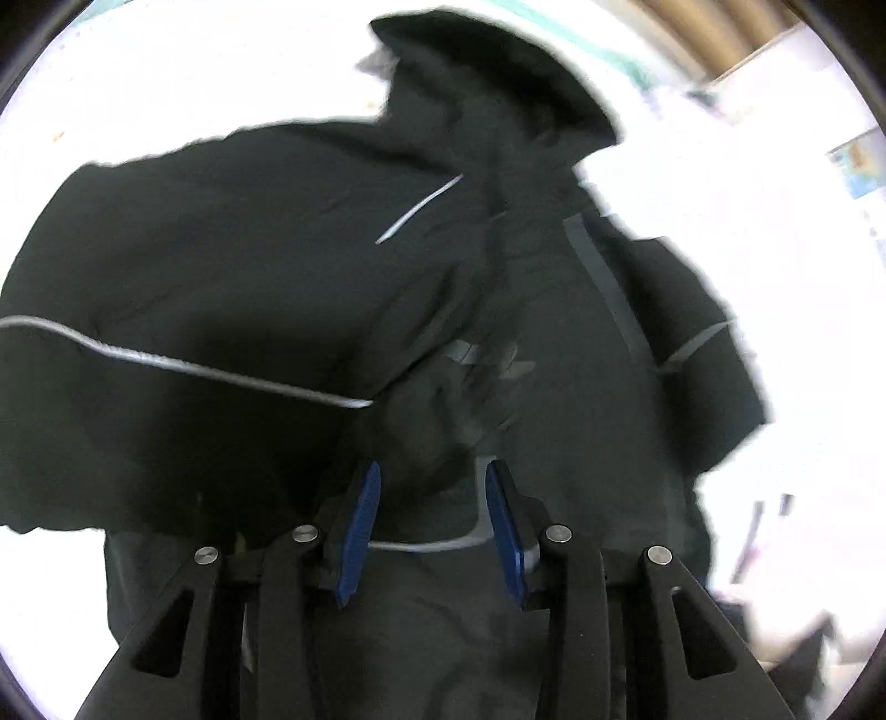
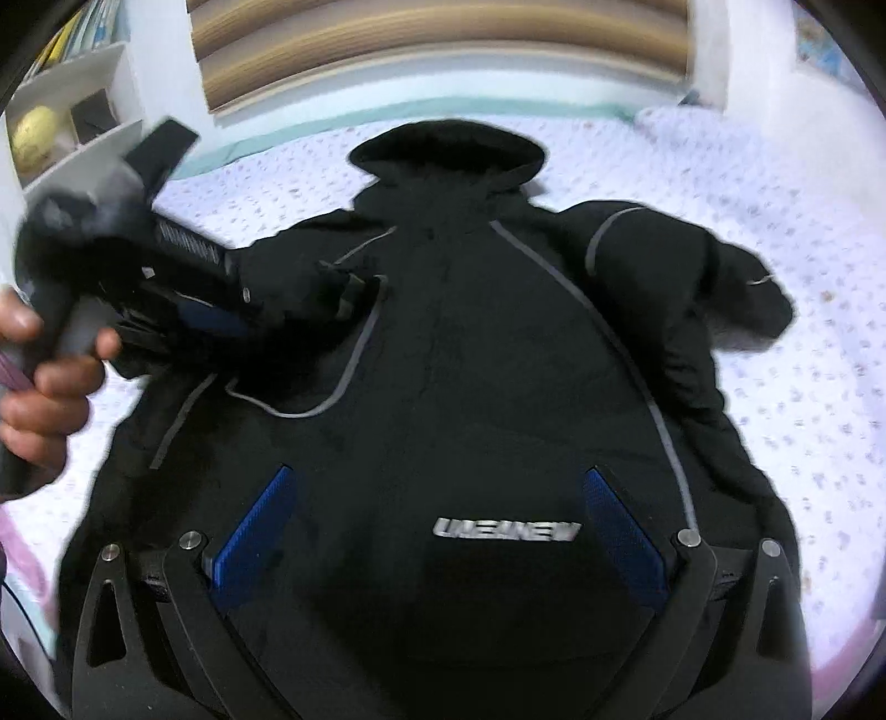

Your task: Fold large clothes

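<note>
Black jacket (image 2: pixel 470 387) lies flat on the bed (image 2: pixel 803 360) under your spread right gripper (image 2: pixel 443 531), silver lettering too blurred to read; your left gripper (image 1: pixel 432 515) hangs parted over a folded-in sleeve (image 1: pixel 183 288), hood (image 2: pixel 448 149) farthest.

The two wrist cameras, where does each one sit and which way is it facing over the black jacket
Left wrist view: on the left tool, aimed steeply down and close at the black jacket; its blue pads stand apart over a bunched sleeve fold, not pressing.
Right wrist view: on the right tool, farther back, facing hood and headboard; jaws open, and a hand holds the left tool.
Shared: the jacket with grey piping on the white bedspread.
</note>
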Demonstrator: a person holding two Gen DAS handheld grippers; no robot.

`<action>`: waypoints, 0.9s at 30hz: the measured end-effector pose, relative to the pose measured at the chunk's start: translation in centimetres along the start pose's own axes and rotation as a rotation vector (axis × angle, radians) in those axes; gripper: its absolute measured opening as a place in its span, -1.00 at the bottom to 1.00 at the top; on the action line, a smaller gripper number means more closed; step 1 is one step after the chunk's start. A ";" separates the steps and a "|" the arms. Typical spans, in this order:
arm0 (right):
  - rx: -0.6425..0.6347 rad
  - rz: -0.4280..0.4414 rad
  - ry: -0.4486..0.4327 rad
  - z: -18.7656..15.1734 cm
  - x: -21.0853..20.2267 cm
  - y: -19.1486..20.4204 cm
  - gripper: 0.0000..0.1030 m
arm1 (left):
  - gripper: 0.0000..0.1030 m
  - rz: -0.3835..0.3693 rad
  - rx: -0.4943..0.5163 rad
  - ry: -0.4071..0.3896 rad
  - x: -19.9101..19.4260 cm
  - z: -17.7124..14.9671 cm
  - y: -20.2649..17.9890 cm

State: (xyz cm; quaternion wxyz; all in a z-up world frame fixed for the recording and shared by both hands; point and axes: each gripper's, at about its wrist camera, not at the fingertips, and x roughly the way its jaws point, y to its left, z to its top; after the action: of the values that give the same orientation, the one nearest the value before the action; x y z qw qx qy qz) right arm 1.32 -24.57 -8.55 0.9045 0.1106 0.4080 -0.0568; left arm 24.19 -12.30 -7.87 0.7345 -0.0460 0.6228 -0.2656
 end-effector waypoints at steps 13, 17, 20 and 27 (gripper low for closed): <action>0.124 0.213 0.125 7.5 8.4 2.0 0.90 | -0.21 0.103 -0.158 -0.216 -13.7 -0.9 2.1; 0.272 0.339 0.218 8.7 14.2 2.8 0.32 | -0.16 0.155 -0.114 -0.322 -17.1 -1.7 2.0; 0.283 0.345 0.254 8.7 16.2 3.8 -0.30 | -0.15 0.187 -0.093 -0.316 -15.0 -1.5 2.8; 0.106 0.122 0.019 10.5 9.1 1.3 -0.42 | -0.16 0.264 -0.032 -0.374 -8.7 -0.1 5.6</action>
State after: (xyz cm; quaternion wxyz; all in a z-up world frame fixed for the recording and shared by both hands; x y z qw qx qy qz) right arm 15.21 -26.00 -8.45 0.8953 0.1834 0.4054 -0.0218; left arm 25.18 -3.61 -2.37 0.8646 -0.0243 0.4807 -0.1441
